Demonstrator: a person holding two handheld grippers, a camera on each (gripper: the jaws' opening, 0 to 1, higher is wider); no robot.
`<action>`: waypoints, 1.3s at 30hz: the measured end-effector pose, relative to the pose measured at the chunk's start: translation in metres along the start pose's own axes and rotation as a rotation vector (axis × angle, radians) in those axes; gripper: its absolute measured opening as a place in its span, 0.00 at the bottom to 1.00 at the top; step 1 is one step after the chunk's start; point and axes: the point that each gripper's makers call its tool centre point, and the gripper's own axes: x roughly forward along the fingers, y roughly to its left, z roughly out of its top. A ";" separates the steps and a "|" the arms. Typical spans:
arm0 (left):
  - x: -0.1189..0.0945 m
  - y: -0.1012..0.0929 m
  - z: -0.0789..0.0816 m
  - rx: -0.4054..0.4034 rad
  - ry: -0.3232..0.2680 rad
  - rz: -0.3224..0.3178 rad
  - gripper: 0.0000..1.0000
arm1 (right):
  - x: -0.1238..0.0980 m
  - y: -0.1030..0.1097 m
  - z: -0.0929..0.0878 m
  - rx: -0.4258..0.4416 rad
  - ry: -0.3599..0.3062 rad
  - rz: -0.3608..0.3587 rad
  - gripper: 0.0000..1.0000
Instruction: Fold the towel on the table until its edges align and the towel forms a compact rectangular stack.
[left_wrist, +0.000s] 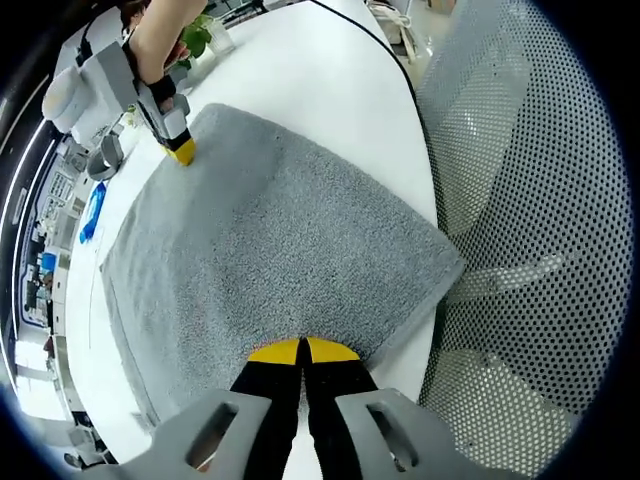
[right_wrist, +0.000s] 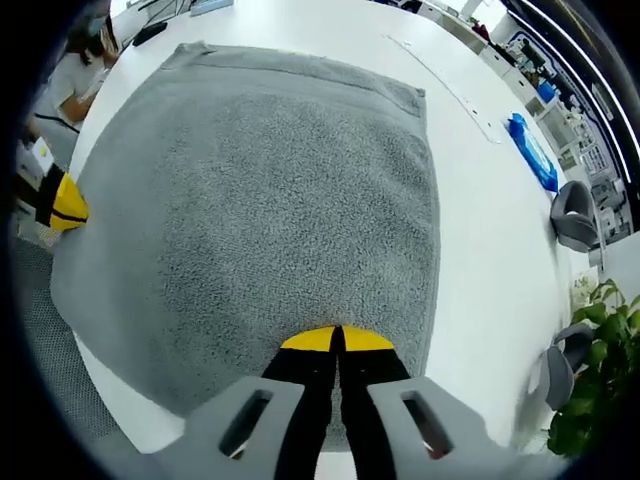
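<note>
A grey terry towel (left_wrist: 270, 250) lies spread flat on the white table (left_wrist: 330, 90). In the left gripper view my left gripper (left_wrist: 302, 350) has its yellow tips pressed together on the towel's near edge, by the table's rim. The right gripper (left_wrist: 181, 151), held in a hand, touches the towel's far edge close to a corner. In the right gripper view the towel (right_wrist: 270, 200) stretches away from my right gripper (right_wrist: 337, 340), whose jaws are shut on its near edge. The left gripper's yellow tip (right_wrist: 63, 203) sits at the towel's left edge.
A perforated grey chair (left_wrist: 520, 200) stands past the table's edge. A blue object (right_wrist: 530, 150), a grey clip-like part (right_wrist: 572, 215) and a green plant (right_wrist: 600, 360) sit on the table's right side. A black cable (left_wrist: 365, 35) runs across the far table. A person (right_wrist: 75, 70) sits at far left.
</note>
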 end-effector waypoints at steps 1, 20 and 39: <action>0.000 0.000 -0.001 0.000 0.001 0.000 0.00 | 0.000 0.001 -0.001 0.004 0.002 0.002 0.00; -0.006 0.008 -0.024 -0.162 -0.059 0.054 0.00 | -0.013 0.029 -0.024 0.075 -0.130 -0.050 0.00; -0.004 0.015 -0.027 -0.644 -0.123 -0.018 0.01 | -0.027 0.053 -0.048 0.183 -0.318 -0.169 0.00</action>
